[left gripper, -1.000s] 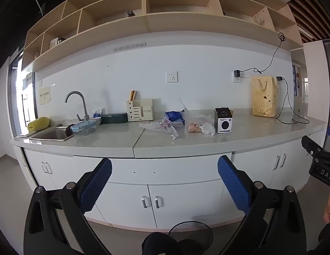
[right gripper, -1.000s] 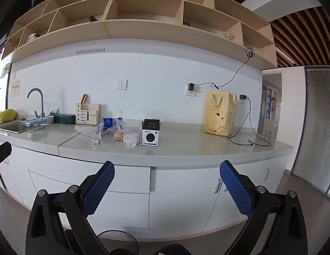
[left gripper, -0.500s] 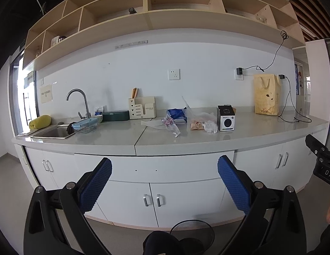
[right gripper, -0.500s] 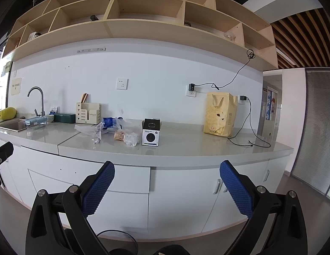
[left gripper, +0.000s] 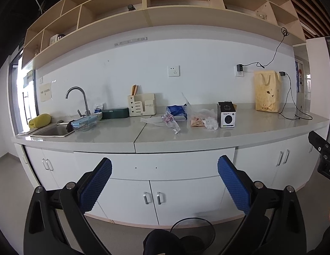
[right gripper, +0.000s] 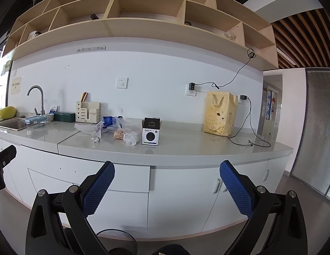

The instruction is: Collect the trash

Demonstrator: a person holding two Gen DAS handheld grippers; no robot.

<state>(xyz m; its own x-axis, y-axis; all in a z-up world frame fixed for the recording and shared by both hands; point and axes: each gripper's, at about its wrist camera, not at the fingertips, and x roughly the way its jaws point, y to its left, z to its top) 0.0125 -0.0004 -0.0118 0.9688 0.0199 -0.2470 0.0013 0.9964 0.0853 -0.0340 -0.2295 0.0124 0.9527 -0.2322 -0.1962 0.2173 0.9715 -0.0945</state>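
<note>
Left wrist view: left gripper [left gripper: 164, 188] and right gripper [right gripper: 167, 188], jaws spread and empty for a first pick, face crumpled clear plastic wrappers [left gripper: 186, 120] on the grey worktop [left gripper: 260, 125], above a black mesh wastebasket [left gripper: 192, 231].

Glossy grey countertop [left gripper: 250, 127], crinkled clear plastic wrappers [left gripper: 171, 122], possibly paper yellow bag [left gripper: 267, 91], metal faucet [left gripper: 77, 97]

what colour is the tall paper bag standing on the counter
The paper bag is yellow with a rabbit design, clearest in the right wrist view.
</note>
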